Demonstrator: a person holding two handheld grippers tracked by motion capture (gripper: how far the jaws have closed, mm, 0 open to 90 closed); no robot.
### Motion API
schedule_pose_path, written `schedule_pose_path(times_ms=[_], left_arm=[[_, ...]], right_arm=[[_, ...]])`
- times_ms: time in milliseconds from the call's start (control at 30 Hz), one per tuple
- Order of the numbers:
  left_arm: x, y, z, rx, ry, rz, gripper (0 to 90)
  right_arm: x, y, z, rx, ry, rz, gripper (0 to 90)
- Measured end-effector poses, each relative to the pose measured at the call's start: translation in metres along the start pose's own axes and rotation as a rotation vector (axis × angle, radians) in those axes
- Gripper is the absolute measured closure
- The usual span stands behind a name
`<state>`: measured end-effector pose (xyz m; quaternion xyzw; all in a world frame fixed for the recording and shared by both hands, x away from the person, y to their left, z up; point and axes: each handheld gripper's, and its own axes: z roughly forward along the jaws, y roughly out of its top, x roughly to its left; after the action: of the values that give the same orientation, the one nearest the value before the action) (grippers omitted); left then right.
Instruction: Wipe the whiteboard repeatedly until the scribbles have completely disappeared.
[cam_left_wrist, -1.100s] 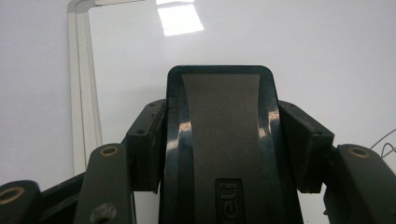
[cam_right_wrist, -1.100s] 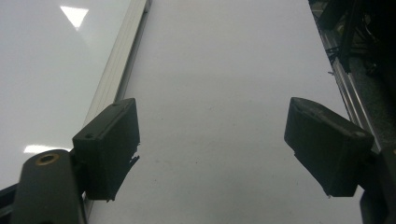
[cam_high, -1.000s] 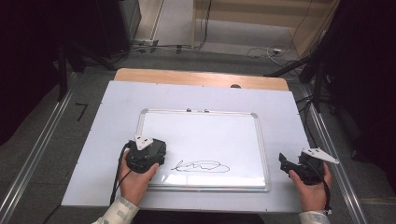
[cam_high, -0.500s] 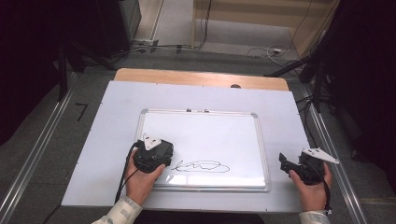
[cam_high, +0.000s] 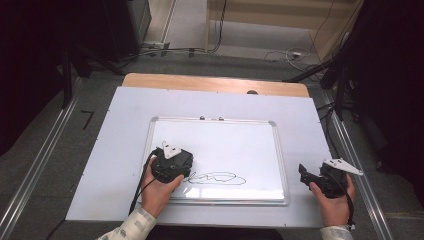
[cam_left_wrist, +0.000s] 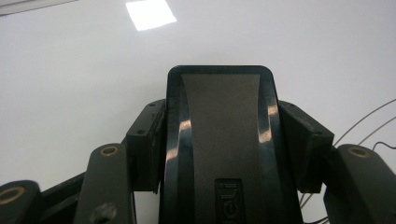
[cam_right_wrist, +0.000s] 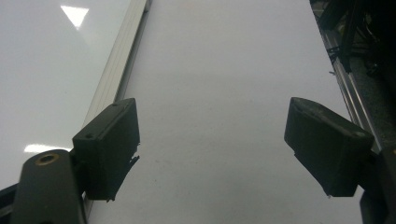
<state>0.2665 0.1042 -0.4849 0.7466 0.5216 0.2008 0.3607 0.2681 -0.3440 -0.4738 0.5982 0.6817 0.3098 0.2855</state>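
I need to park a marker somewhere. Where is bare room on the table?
The white table sheet left of the whiteboard, and the strip behind it. The board's near-left is crowded: left gripper, eraser, scribble.

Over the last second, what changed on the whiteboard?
The left gripper, shut on a black eraser, slid right along the whiteboard onto the left end of the black scribble, whose left part is now gone or covered. The right gripper stayed open and still on the white mat beside the board.
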Motion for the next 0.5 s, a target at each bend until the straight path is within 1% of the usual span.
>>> schedule_pose_path(times_ms=[167, 500], left_arm=[[-0.005, 0.003, 0.002, -0.007, -0.010, 0.009, 40.7], [-0.014, 0.005, 0.009, 0.008, -0.028, 0.039, 40.8]], right_arm=[[0.000, 0.000, 0.000, 0.002, 0.000, 0.001, 16.5], [0.000, 0.000, 0.000, 0.001, 0.002, 0.002, 16.5]])
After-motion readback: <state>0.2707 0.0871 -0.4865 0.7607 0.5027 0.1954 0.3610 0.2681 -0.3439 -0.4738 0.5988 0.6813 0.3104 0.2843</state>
